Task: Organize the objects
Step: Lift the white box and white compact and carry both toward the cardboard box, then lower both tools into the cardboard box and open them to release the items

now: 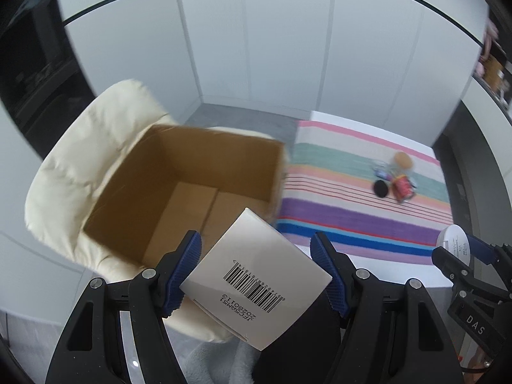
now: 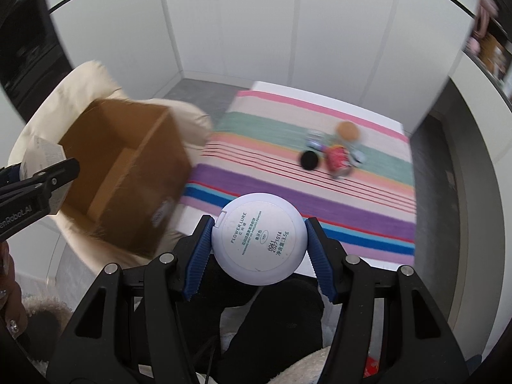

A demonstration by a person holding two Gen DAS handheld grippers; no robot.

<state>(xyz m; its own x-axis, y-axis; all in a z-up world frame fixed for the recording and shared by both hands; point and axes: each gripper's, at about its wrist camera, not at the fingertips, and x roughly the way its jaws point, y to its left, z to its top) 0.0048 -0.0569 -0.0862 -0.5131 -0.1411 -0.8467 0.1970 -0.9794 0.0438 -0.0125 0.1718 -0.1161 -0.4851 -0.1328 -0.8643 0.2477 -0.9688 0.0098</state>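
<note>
My left gripper (image 1: 256, 249) is shut on a white carton (image 1: 256, 275) with a barcode, held tilted just above the near edge of an open cardboard box (image 1: 179, 192). The box looks empty inside. My right gripper (image 2: 259, 233) is shut on a round white powder compact (image 2: 257, 240), held above the near edge of the striped cloth (image 2: 320, 204). The compact also shows at the right edge of the left wrist view (image 1: 454, 244). The box (image 2: 128, 172) sits left of the right gripper.
The box rests on a cream padded chair (image 1: 73, 172). On the striped cloth (image 1: 352, 217) lies a small cluster: a black round disc (image 1: 380, 188), a red patterned item (image 1: 402, 188), a tan round lid (image 1: 402, 160). White wall panels stand behind.
</note>
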